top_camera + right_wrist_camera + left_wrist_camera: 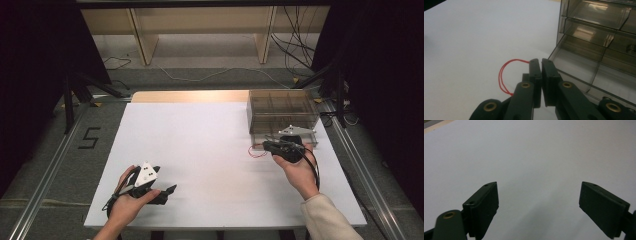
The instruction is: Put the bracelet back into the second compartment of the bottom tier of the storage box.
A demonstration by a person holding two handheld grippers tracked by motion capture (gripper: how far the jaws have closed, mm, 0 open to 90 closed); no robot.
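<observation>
Worktop [200, 150]: bright, evenly lit white sheet.
Surroundings: dark.
Organizer box [599, 37]: glare on clear walls.
Near jaws: soft focus.

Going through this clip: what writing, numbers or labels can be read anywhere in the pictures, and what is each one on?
"5": a dark digit marked on the grey floor left of the table, in the high view.
Nothing else is readable: no print shows on the clear compartment box, the red loop or the grippers.

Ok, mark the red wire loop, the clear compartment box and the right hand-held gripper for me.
red wire loop [502, 75], right gripper view, on its curved left side.
clear compartment box [281, 107], high view, on its lid.
right hand-held gripper [541, 65], right gripper view, between its closed fingertips.
</observation>
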